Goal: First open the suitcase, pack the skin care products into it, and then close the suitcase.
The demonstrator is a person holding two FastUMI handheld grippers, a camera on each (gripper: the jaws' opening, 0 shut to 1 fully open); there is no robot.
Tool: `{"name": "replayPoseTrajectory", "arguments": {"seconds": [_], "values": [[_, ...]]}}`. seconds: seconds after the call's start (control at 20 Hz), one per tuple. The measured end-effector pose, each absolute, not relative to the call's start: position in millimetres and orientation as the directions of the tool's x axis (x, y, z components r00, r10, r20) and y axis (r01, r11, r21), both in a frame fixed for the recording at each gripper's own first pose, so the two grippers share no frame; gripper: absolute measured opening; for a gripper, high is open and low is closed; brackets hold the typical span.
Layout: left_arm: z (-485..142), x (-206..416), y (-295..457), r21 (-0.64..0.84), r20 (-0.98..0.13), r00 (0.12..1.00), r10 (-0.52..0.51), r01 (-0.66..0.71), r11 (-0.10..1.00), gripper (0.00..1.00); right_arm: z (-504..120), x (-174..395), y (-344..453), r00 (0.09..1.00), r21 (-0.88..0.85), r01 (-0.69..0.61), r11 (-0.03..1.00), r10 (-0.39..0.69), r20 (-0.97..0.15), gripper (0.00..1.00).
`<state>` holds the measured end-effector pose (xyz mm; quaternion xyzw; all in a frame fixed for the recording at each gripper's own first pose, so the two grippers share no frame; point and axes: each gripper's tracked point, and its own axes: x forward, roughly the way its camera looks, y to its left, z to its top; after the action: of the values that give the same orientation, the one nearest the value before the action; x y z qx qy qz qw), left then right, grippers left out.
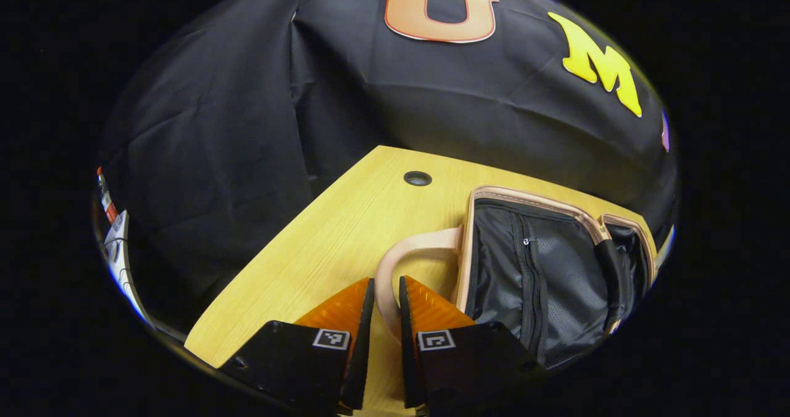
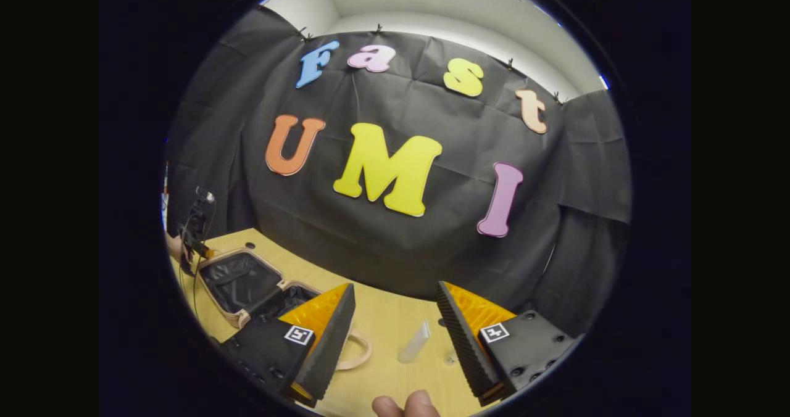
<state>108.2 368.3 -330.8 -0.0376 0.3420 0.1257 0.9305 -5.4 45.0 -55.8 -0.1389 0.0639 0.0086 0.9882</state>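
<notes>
On the table (image 1: 321, 238), open suitcase (image 1: 543, 269), handle (image 1: 395, 263) between left gripper (image 1: 386, 297) fingers

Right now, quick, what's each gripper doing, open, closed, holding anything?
Left gripper: shut on the suitcase handle.
Right gripper: open, holding nothing, above a small clear tube on the table.

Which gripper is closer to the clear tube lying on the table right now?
Right. The right gripper hangs open with the clear tube just ahead between its fingers; the left gripper is at the suitcase handle, fingers either side.
</notes>
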Motion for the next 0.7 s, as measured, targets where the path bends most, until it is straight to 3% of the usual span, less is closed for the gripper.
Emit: {"name": "replayPoseTrajectory", "arguments": {"seconds": [0.05,0.3,0.45,0.5,0.55,0.7], "values": [[-325,110,369,0.042,-0.631,0.745,0.216,-0.245,0.968,0.14,-55,-5,45,0.992,-0.268,-0.039,0.963,0.005,-0.127,0.79],[-258,109,341,0.061,-0.528,0.822,0.214,-0.214,0.975,1.00,-53,-2,30,0.992,-0.232,-0.038,0.972,0.009,-0.124,0.79],[-192,104,266,0.050,-0.420,0.891,0.170,-0.164,0.985,1.00,-54,-1,0,0.993,-0.224,-0.012,0.975,-0.015,-0.117,0.79],[-172,104,235,0.058,-0.387,0.910,0.152,-0.140,0.988,0.92,-56,0,-13,0.992,-0.204,0.001,0.979,-0.027,-0.123,0.77],[-151,100,206,0.066,-0.358,0.924,0.133,-0.117,0.991,0.99,-60,-1,-26,0.990,-0.183,0.017,0.983,-0.041,-0.132,0.79],[-107,92,105,0.059,-0.289,0.956,0.043,-0.027,0.998,0.99,-65,0,-64,0.987,-0.124,0.059,0.990,-0.077,-0.140,0.80]]}}
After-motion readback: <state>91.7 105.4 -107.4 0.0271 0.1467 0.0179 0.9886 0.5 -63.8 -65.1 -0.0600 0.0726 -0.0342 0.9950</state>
